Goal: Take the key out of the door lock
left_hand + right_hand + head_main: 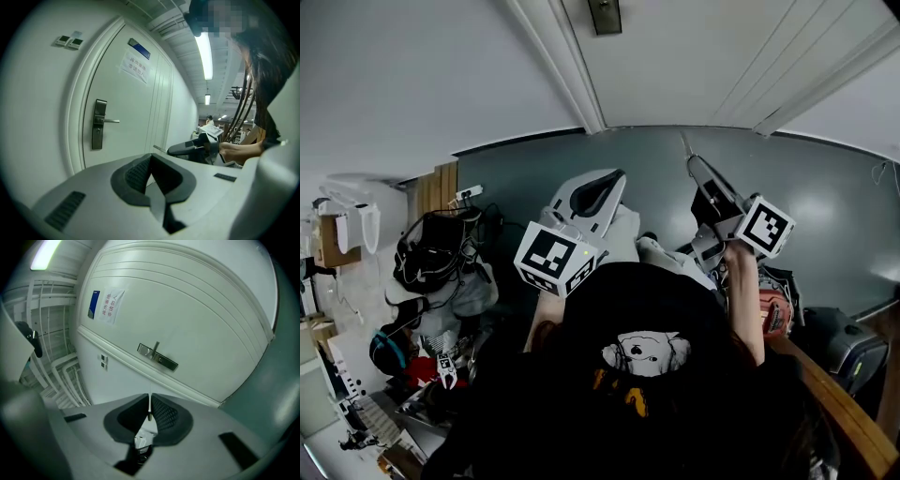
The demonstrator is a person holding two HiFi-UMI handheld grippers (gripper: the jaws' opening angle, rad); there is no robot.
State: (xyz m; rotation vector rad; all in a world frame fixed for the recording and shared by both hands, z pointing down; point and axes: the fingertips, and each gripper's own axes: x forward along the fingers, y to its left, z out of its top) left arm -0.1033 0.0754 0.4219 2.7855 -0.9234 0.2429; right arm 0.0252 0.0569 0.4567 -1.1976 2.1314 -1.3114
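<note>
Right gripper (149,399) nips the key (149,408) edge-on, door lock (158,357) at twelve o'clock; probably light, stiff, slippery, so clamp its flat faces.

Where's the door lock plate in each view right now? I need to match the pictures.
Head view: door lock plate, top edge, cut off, right of the door frame.
Left gripper view: left of centre, right of the frame.
Right gripper view: centre, tilted, above the frame.
Shared landmark: the door frame.

Open space before the door (126,117), lever handle (110,121) proud of it.
</note>
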